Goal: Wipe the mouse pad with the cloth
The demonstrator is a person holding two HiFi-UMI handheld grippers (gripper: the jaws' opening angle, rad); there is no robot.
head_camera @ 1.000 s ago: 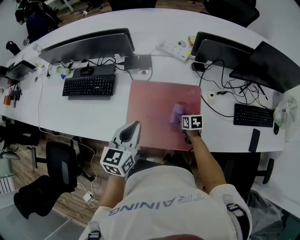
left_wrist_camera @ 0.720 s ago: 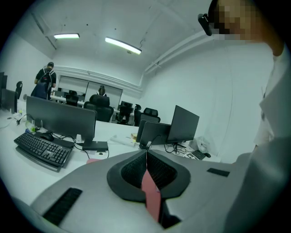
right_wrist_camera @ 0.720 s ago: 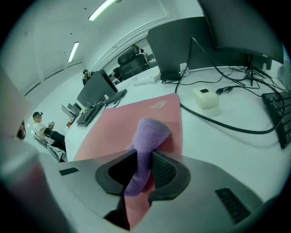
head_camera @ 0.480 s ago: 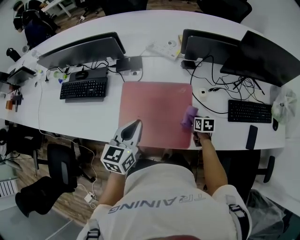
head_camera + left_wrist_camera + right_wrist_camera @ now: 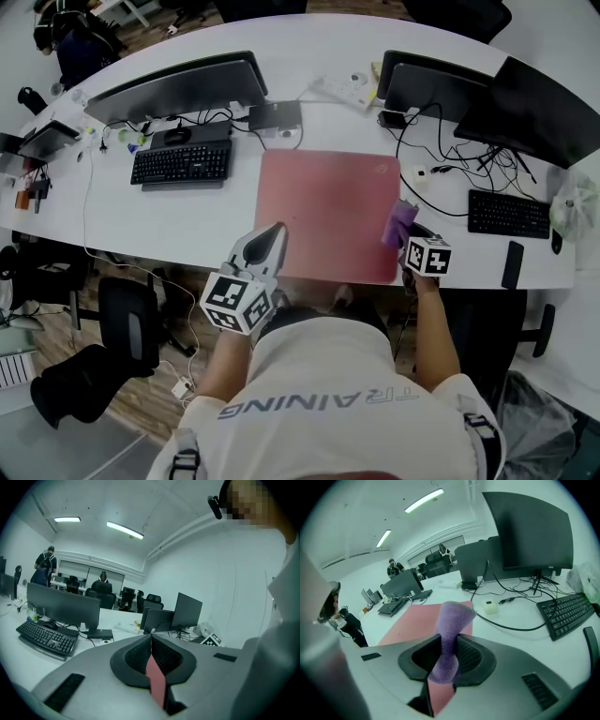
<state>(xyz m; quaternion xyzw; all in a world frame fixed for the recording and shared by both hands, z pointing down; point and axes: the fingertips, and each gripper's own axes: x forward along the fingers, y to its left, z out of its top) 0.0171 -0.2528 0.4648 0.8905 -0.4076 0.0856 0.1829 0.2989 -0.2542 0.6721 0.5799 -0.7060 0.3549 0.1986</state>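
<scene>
Mouse pad (image 5: 328,214) lies flat and red in the middle of the white desk (image 5: 187,220), its front edge running along the desk's front edge. Part of that front edge, towards the pad's front left corner, is covered in the head view by the left gripper (image 5: 275,232). The left gripper hangs above the pad with its jaws pressed together on nothing; only a red sliver of pad shows below their tips in its own view.

Over on the other side, the right gripper (image 5: 409,240) is pinching the purple cloth (image 5: 400,223). The cloth stands up out of the jaws in a twisted column, and its lower end is buried between them. It sits right at the pad's right edge, near the front right corner. Whether it is touching the pad there is hard to judge from above.

A second ago the cloth was well inside the pad's right half. Half a second ago it was nearer the edge, and now it has reached it: a stroke to the right. The left gripper has kept its place and stayed closed.

Beyond the pad's left edge sits a black keyboard (image 5: 181,164); another keyboard (image 5: 508,214) lies at the desk's right end, among loose black cables (image 5: 441,183).
</scene>
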